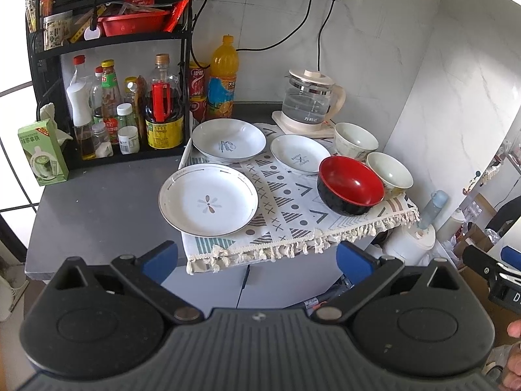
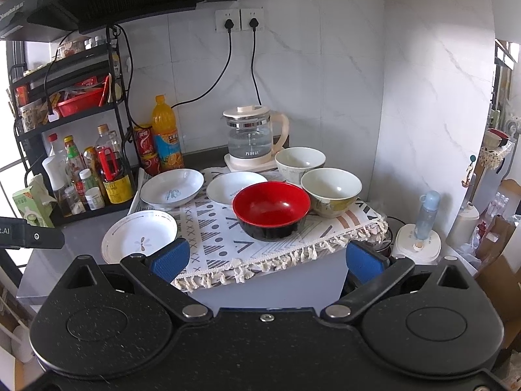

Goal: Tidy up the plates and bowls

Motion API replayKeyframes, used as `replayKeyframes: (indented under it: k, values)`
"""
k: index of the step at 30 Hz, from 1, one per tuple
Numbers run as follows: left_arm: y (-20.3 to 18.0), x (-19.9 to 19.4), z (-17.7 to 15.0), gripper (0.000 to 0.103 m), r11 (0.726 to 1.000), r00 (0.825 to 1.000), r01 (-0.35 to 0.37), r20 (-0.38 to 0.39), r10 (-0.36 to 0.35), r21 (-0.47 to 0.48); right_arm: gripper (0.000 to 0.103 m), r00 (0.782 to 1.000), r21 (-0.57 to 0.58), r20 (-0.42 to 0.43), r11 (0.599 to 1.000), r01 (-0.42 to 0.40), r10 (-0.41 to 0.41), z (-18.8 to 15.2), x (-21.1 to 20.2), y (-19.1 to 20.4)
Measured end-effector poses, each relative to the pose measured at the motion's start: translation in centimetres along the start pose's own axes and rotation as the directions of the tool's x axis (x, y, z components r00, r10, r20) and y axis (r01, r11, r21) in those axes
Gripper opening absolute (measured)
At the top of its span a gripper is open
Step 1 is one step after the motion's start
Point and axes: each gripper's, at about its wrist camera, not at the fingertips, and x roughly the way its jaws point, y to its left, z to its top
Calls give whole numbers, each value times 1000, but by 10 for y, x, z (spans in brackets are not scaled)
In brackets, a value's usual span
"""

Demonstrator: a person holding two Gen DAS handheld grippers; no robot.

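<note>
The left gripper (image 1: 257,260) is spread wide and holds nothing; its blue pads (image 1: 161,259) hang short of the counter edge, apart from all dishes. Directly ahead of it lies the patterned cloth (image 1: 286,208) with its fringed hem nearest. On the cloth, ahead and slightly left, sits the flower plate (image 1: 208,202), overhanging the cloth's left edge. Beyond it sits the deep plate (image 1: 228,140); to the right of that, the small plate (image 1: 299,153). Ahead and to the right stands the red bowl (image 1: 350,185), just beside the small plate, with a cream bowl (image 1: 389,171) close behind it and a second cream bowl (image 1: 355,138) farther back.

The right gripper (image 2: 267,259) is likewise spread wide and empty. The red bowl (image 2: 271,208) stands straight ahead of it, partly hiding the small plate (image 2: 232,189). The flower plate (image 2: 140,236) lies just ahead of its left pad (image 2: 171,257).

Behind the dishes stand a glass kettle (image 1: 309,101), an orange drink bottle (image 1: 223,78) and red cans (image 1: 198,79). Far left, a black rack (image 1: 107,42) holds condiment bottles (image 1: 130,110), with a green carton (image 1: 42,153) beside it.
</note>
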Motion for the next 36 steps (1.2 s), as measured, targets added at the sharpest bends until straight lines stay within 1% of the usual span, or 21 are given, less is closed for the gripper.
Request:
replayKeyframes:
  k: [10, 14, 17, 19, 23, 25, 30, 36]
  values:
    - [4, 8, 1, 102, 999, 1000, -18, -16, 18, -32, 103, 1000, 6, -15, 1000, -16, 16, 3, 10, -6]
    - [-7, 7, 2, 102, 999, 999, -33, -3, 33, 15, 103, 999, 19, -22, 1000, -25, 25, 5, 13, -8]
    - [-12, 11, 3, 102, 1000, 1000, -18, -13, 18, 2, 103, 998, 42, -40, 998, -55, 56, 8, 17, -13]
    - [-15, 15, 5, 102, 1000, 1000, -19, -15, 19, -9, 103, 997, 51, -33, 996, -71, 72, 10, 21, -17]
    - [-22, 25, 11, 102, 1000, 999, -16, -30, 15, -17, 103, 997, 57, -51, 997, -48, 51, 16, 36, -24]
    - [-27, 34, 16, 102, 1000, 999, -25, -34, 24, -18, 103, 997, 64, -55, 997, -45, 49, 19, 44, -31]
    - [-47, 61, 30, 102, 1000, 999, -19, -37, 18, -20, 103, 997, 73, -78, 997, -21, 27, 25, 65, -48]
    - [-69, 102, 47, 102, 1000, 998, -6, -68, 4, -27, 103, 994, 78, -103, 997, -21, 29, 37, 97, -67]
